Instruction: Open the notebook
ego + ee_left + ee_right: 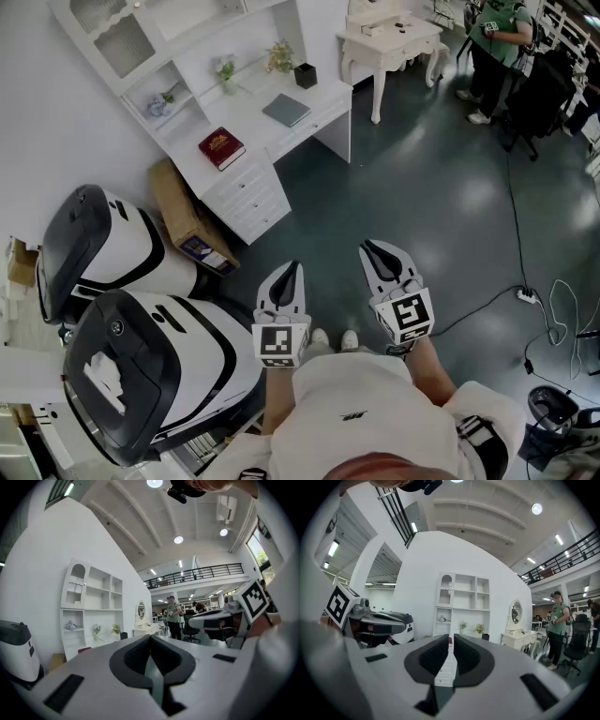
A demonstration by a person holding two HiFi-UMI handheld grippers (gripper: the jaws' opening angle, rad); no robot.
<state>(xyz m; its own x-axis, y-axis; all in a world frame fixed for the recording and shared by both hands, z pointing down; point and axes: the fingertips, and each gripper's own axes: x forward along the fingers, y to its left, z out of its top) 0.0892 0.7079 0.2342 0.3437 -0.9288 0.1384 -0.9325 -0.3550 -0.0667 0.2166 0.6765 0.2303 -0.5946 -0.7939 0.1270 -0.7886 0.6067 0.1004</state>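
A red book with a gold emblem [222, 147] lies shut on the white desk [323, 117] at the upper left, and a flat grey notebook [286, 110] lies shut further right on the same desk. Both grippers hang in front of my body over the dark floor, well short of the desk. My left gripper [292, 266] [151, 638] is shut and holds nothing. My right gripper [367, 247] [451, 639] points at the desk's drawers, jaws together but for a thin slit, also with nothing in it.
Two large white-and-black machines [112, 253] [141, 375] stand at my left, with a cardboard box [187, 220] between them and the desk. A white dressing table [389, 37] stands at the back. A person in green [502, 37] is beside a black chair [544, 94]. Cables [525, 295] cross the floor at right.
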